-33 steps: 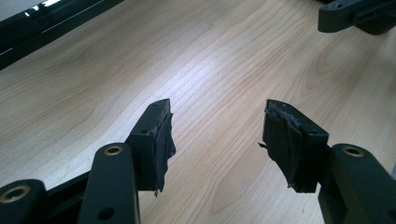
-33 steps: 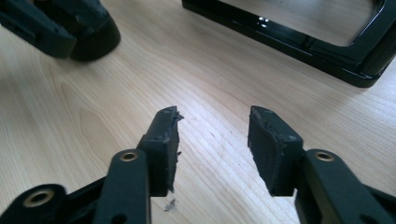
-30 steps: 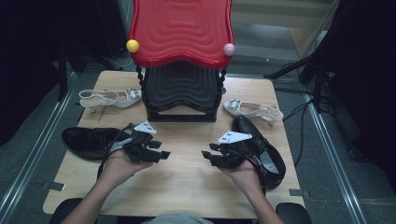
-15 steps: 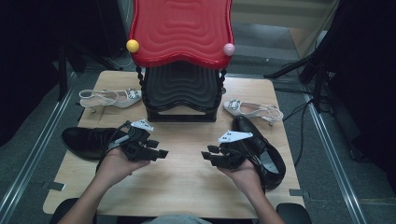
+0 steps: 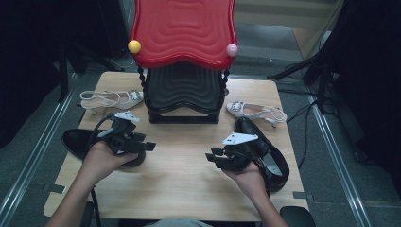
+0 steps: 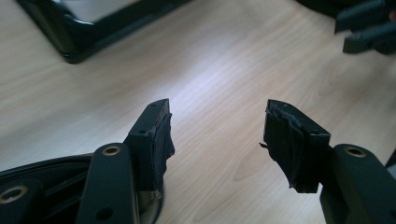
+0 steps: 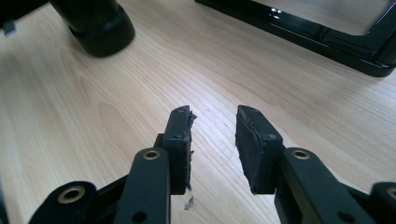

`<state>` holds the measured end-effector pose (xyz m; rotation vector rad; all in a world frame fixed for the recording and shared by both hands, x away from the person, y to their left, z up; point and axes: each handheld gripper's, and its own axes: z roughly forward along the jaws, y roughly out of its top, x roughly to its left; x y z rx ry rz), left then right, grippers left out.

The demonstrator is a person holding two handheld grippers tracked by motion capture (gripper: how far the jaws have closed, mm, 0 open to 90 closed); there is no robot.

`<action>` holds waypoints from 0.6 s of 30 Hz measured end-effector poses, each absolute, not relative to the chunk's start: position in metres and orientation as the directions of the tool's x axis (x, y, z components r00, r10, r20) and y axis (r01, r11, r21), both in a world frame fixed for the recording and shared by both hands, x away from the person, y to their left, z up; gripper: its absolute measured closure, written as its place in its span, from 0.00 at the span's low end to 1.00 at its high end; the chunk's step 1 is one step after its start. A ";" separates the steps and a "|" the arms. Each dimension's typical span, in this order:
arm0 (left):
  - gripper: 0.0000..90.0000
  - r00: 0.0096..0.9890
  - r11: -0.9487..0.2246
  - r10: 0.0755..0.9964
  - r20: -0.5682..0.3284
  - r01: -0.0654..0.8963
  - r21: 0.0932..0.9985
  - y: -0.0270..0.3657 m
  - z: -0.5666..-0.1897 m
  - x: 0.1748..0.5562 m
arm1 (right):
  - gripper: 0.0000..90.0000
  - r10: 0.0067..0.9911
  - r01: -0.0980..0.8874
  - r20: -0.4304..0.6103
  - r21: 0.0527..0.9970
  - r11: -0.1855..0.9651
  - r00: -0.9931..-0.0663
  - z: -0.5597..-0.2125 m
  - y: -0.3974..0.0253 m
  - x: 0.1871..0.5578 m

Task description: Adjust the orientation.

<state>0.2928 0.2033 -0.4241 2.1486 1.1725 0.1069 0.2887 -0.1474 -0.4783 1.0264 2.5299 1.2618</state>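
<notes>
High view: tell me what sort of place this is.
Probably a lab or studio recording station: a wooden table bearing a shoe rack and shoes, metal floor rails, and dark stands with cables around it.

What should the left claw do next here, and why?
Probably swing the left claw back over the black shoe beside it and lower onto its rim. Its jaws stand open over bare table, holding nothing, and that shoe lies closest. The right claw is likewise open and empty beside the other black shoe.
</notes>
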 end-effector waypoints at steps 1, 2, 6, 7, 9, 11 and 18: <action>0.47 0.578 -0.349 0.781 -0.237 0.718 0.603 0.210 -0.420 0.293 | 0.76 0.626 0.510 0.163 0.746 0.428 -0.763 -0.479 -0.147 0.289; 0.47 0.573 -0.345 0.784 -0.237 0.721 0.600 0.213 -0.417 0.294 | 0.76 0.625 0.509 0.158 0.742 0.435 -0.764 -0.479 -0.147 0.289; 0.47 0.551 -0.328 0.799 -0.239 0.734 0.595 0.222 -0.410 0.295 | 0.76 0.634 0.522 0.164 0.735 0.432 -0.756 -0.480 -0.146 0.291; 0.47 0.549 -0.327 0.800 -0.241 0.736 0.593 0.225 -0.408 0.296 | 0.76 0.635 0.523 0.167 0.737 0.428 -0.754 -0.480 -0.146 0.291; 0.47 0.541 -0.321 0.806 -0.242 0.741 0.590 0.229 -0.406 0.297 | 0.75 0.636 0.526 0.169 0.736 0.426 -0.753 -0.480 -0.145 0.292; 0.47 0.528 -0.311 0.814 -0.243 0.748 0.586 0.234 -0.403 0.298 | 0.73 0.634 0.525 0.169 0.736 0.428 -0.755 -0.480 -0.144 0.292; 0.47 0.473 -0.262 0.843 -0.255 0.776 0.574 0.257 -0.398 0.302 | 0.71 0.622 0.521 0.171 0.733 0.438 -0.764 -0.481 -0.139 0.295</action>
